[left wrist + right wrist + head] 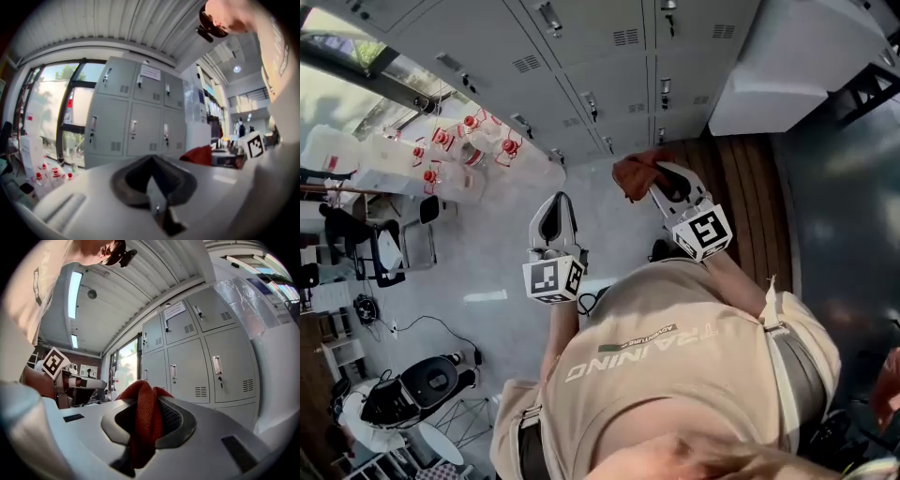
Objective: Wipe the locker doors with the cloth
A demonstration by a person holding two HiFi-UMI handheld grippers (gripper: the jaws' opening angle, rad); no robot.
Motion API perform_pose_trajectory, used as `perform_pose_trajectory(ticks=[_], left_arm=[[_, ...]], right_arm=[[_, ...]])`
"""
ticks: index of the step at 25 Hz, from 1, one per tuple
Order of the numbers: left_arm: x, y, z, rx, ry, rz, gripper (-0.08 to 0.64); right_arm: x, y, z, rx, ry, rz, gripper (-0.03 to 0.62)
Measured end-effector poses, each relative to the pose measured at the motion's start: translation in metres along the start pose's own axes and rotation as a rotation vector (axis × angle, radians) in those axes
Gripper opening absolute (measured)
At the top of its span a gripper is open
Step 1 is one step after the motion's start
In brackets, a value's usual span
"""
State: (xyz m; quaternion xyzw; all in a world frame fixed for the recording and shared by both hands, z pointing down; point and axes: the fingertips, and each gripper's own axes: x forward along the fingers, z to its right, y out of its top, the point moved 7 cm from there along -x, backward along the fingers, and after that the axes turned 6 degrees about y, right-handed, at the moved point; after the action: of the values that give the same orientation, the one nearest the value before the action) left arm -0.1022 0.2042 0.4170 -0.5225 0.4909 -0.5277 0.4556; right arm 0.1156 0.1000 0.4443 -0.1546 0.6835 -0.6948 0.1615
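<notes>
Grey locker doors (581, 56) stand ahead of me, a short way off, and show in the left gripper view (136, 122) and the right gripper view (201, 362) too. My right gripper (661, 175) is shut on a red-orange cloth (634, 174), which bunches between its jaws (145, 413) and sticks out past the tips. My left gripper (555, 200) hangs beside it to the left, shut with nothing in it (151, 161). From the left gripper view the cloth (199, 154) appears off to the right. Neither gripper touches the lockers.
Several white bottles with red caps (455, 150) stand on the floor by the window, left of the lockers. A white cabinet (797, 56) juts out at the right above a wooden floor strip (750, 187). A chair (394, 253) and a wheeled machine (422, 384) stand at the left.
</notes>
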Motion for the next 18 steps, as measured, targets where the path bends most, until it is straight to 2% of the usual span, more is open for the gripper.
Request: perform_pose_trajectory(ticks=[9,14,18], left_arm=[[0.061,0.002,-0.018,-0.012,0.052,-0.031,0.005],[0.098,-0.003,-0.047,-0.017,0.009,-0.035,0.005],[0.147,0.002,-0.080,-0.027,-0.049,-0.010,0.005]], right_arm=[[0.046,-0.004,0.050,-0.012,0.050,-0.032,0.063],[0.086,-0.010,0.060,-0.009,0.034,-0.054,0.063],[0.124,0.000,0.072,-0.034,-0.024,-0.056,0.063]])
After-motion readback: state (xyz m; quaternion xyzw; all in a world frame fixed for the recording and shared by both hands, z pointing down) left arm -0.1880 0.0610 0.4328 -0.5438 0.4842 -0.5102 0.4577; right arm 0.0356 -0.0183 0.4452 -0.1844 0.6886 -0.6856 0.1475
